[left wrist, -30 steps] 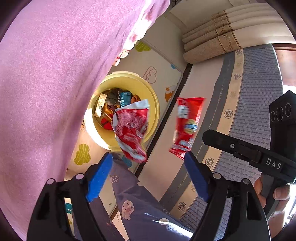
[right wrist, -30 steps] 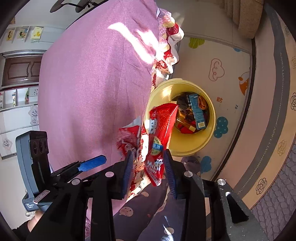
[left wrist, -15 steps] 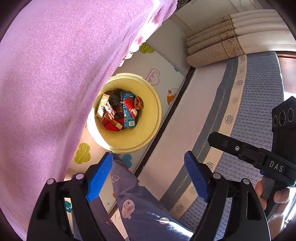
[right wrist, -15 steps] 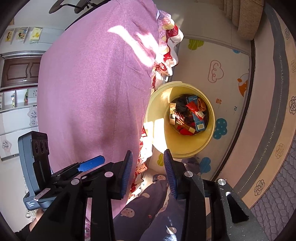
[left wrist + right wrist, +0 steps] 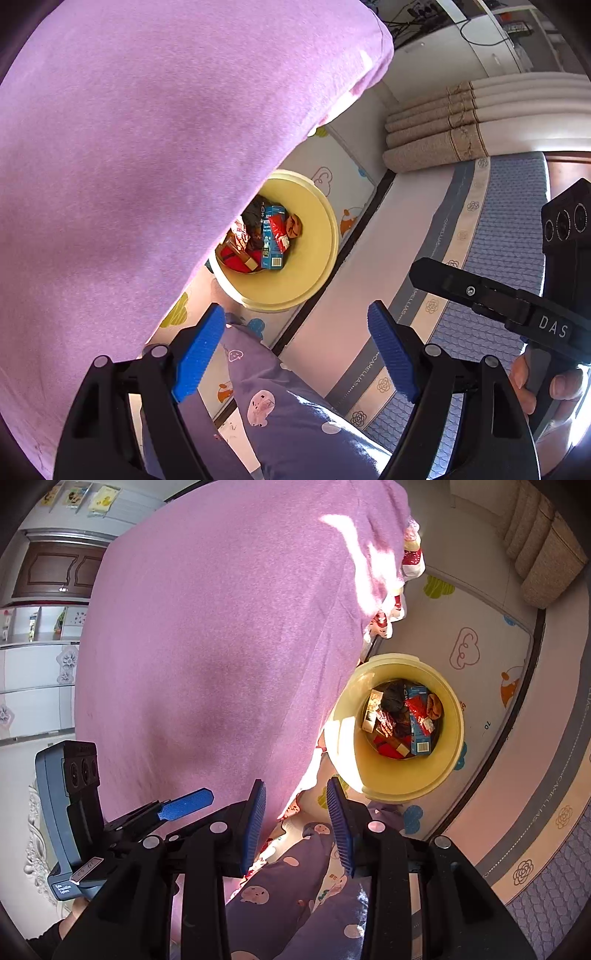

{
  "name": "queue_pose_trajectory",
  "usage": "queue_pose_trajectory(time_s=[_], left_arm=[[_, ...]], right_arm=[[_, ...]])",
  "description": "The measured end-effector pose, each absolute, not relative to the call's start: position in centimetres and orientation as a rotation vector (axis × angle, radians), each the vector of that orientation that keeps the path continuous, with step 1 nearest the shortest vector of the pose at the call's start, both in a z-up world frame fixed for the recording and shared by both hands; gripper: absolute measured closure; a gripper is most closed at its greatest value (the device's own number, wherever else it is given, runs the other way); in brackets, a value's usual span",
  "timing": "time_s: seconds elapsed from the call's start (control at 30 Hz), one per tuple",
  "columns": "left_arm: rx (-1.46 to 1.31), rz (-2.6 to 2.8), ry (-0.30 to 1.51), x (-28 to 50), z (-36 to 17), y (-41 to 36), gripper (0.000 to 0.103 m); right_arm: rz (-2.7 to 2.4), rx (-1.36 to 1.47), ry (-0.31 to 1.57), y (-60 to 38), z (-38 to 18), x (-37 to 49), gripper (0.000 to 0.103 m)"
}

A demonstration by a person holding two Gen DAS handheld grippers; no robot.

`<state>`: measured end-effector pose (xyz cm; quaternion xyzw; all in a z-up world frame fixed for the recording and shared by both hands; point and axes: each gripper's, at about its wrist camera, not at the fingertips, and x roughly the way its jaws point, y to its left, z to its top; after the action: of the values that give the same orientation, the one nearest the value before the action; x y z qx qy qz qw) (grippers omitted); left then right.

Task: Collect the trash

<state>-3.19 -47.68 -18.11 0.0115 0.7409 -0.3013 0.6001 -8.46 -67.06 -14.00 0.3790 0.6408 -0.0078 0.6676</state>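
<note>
A yellow bin [image 5: 306, 280] stands on the play mat below both grippers. It also shows in the right wrist view [image 5: 454, 716]. It holds several wrappers, among them a red packet [image 5: 277, 232] on a blue box [image 5: 421, 734]. My left gripper [image 5: 295, 350] is open and empty, high above the bin's near side. My right gripper [image 5: 297, 823] is open and empty, with a narrower gap, above the bin's near left. The right gripper's body [image 5: 517, 310] shows at the right of the left wrist view. The left one [image 5: 184, 806] shows at the left of the right wrist view.
A purple bed cover [image 5: 129, 147] fills the left side beside the bin, also in the right wrist view [image 5: 221, 627]. The person's patterned purple trouser leg [image 5: 288, 406] is below the grippers. Rolled beige mats [image 5: 461, 125] lie at the back. A grey-blue rug [image 5: 498, 240] lies right.
Both red snack packets, one falling from my open left gripper and one held by my right gripper a second ago, have dropped into the bin. Both grippers rose and pulled back slightly.
</note>
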Motion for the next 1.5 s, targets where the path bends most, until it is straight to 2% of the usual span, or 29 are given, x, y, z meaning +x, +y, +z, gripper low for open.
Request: queue_pose_trajectory(time_s=[0.7,1.07,1.27,1.43,1.5], left_arm=[[-0.304,-0.331,1.641,-0.7,-16.5,-17.5,0.024],[-0.373,-0.232,1.551,-0.9,-14.1,-7.2,0.024],[-0.372,-0.164,1.457,-1.0,-10.7,-4.9,0.024],[-0.365,-0.072,1.333,-1.7,-5.7,-3.7,0.023],[-0.356,-0.031,1.277,-2.0,-3.3,-3.5,0.020]], right_arm=[[0.361,0.552,1.592,-36.6,-13.5,1.8,0.068],[0.460,0.413,1.569,-26.5,-11.2,3.4,0.068],[0.484,0.246,1.454,-24.5,-7.1,4.3,0.059],[0.503,0.115,1.305,-24.2,-1.8,4.7,0.051],[0.511,0.056,1.241,-23.8,0.3,4.7,0.047]])
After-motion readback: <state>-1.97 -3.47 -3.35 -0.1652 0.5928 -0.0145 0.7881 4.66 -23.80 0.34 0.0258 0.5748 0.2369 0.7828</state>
